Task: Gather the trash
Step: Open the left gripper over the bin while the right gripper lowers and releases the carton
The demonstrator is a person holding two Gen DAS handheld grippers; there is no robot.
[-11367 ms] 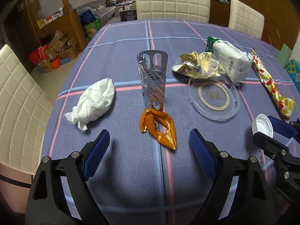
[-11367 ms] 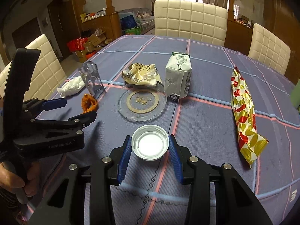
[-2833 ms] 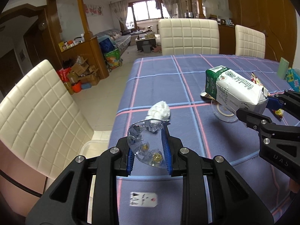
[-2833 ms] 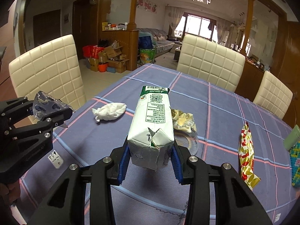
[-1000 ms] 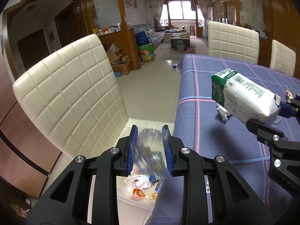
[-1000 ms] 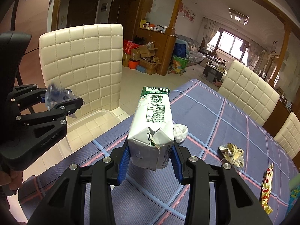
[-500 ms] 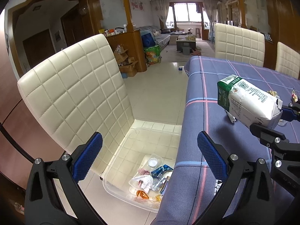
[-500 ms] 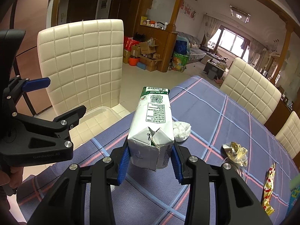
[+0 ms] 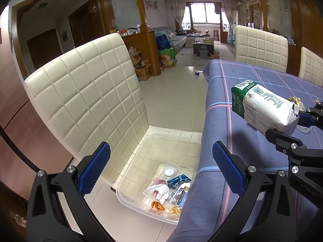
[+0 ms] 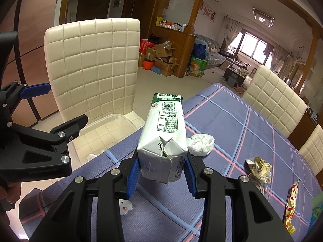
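Observation:
My left gripper (image 9: 161,167) is open and empty, held above a clear plastic bin (image 9: 141,153) that sits on the chair seat. The bin holds several pieces of trash, among them a white cap (image 9: 169,170) and an orange wrapper (image 9: 157,205). My right gripper (image 10: 162,174) is shut on a white and green milk carton (image 10: 164,141), held over the table edge; the carton also shows in the left wrist view (image 9: 262,109). A crumpled white tissue (image 10: 200,144), a yellow wrapper (image 10: 259,168) and a red-yellow wrapper (image 10: 290,207) lie on the table.
A cream quilted chair (image 9: 84,100) stands at the left of the purple checked table (image 9: 222,121). More cream chairs (image 10: 272,98) line the far side. A clear lid (image 10: 260,187) lies by the yellow wrapper. Cardboard boxes (image 10: 159,58) sit on the floor beyond.
My left gripper carried the clear blister pack over the bin, opened, and the pack dropped in. My right gripper has kept its hold on the carton.

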